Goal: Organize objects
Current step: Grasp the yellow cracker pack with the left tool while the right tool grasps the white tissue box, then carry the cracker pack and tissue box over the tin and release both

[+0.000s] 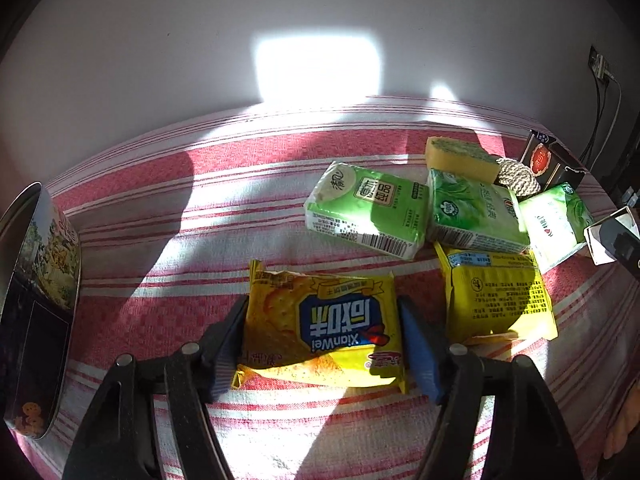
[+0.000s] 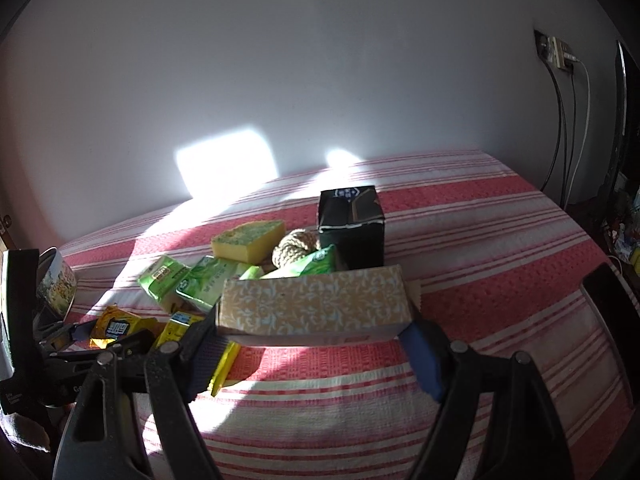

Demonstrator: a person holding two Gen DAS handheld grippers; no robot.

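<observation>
Left wrist view: the left gripper (image 1: 322,344) has its blue pads (image 1: 420,356) against both side edges of a yellow cracker packet (image 1: 324,328) printed "XianWei", clamped on it where it lies flat on the striped red-and-white cloth (image 1: 160,264) covering the surface. Just to the right lies a second yellow packet (image 1: 498,300), back side up. Beyond these sit three green tissue packs (image 1: 364,210) in a loose row, touching one another, with a yellow sponge (image 1: 460,158) behind them, a ball of twine (image 1: 518,178) beside the sponge, and a dark box (image 1: 550,162) at the far right. A printed round tin (image 1: 40,304) stands at the left edge of the cloth. Right wrist view: the right gripper (image 2: 316,344) is clamped on the two ends of a patterned tan tissue box (image 2: 316,304); whether the box is clear of the cloth or resting on it cannot be told. Behind the box are the green packs, the sponge, the twine and the dark box standing upright. The left gripper shows at the lower left of this view, on the cracker packet. Sunlight falls in patches on the cloth and on the white wall (image 2: 280,80); cables (image 2: 568,128) hang from a wall socket (image 2: 554,54) at the right.
</observation>
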